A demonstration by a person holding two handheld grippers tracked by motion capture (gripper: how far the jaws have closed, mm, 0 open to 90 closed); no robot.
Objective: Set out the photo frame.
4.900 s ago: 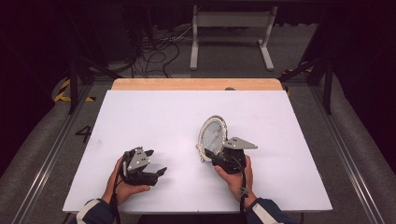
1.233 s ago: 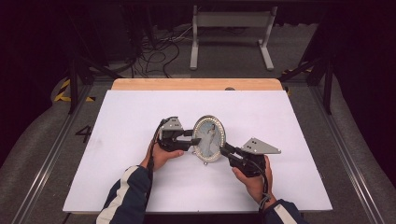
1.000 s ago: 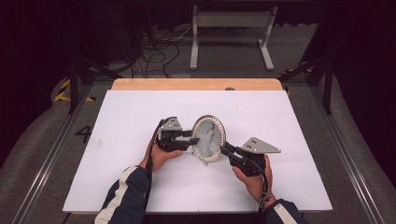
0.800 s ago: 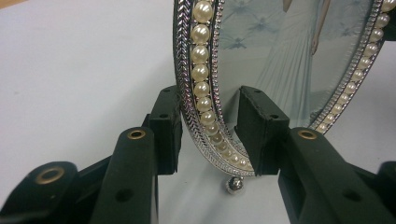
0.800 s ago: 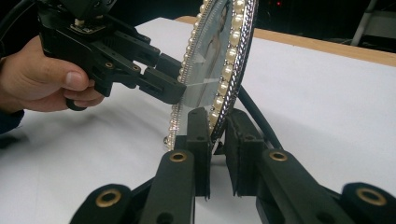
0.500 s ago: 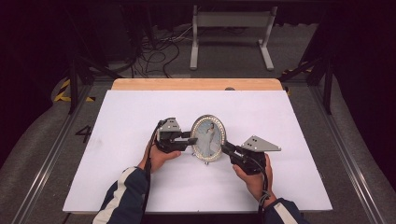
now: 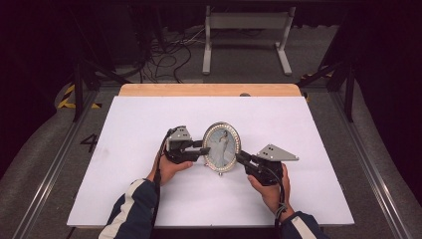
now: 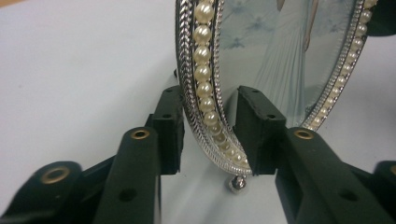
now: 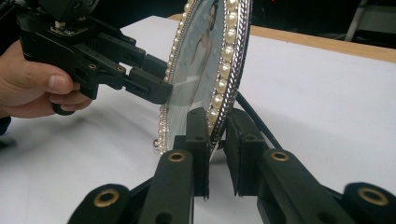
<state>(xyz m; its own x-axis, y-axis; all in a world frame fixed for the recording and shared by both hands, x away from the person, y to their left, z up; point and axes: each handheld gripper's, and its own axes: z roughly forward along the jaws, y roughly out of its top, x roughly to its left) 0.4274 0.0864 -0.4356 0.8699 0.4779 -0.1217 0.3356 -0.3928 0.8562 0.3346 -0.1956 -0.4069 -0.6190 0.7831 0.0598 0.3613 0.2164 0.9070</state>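
- From the high view we see an oval picture frame [image 7: 221, 148] standing upright near the middle of the white table [image 7: 308, 129], between the two hands. The left hand-held gripper [image 7: 203, 150] reaches in at its left edge and the right hand-held gripper [image 7: 241, 157] at its lower right edge.
- In the left gripper view the pearl-trimmed rim of the picture frame [image 8: 205, 84] runs between the jaws. Their pads sit either side of the rim, the right one against the glass, while a sliver of gap shows by the left one, so we read this hold as loose, not clamped. The jaws have just eased slightly wider. A small ball foot [image 8: 237, 182] rests on the table below.
- In the right gripper view the jaws are pinched on the rim of the picture frame [image 9: 223, 70], with the stand strut [image 9: 254, 116] angling off behind. The left hand-held gripper [image 9: 161, 91] touches the glass farther off.
- We judge the step in hand to be steadying the frame upright on its stand. Next we would need to release one side gently and check that it stays put, since a nudge could tip it.
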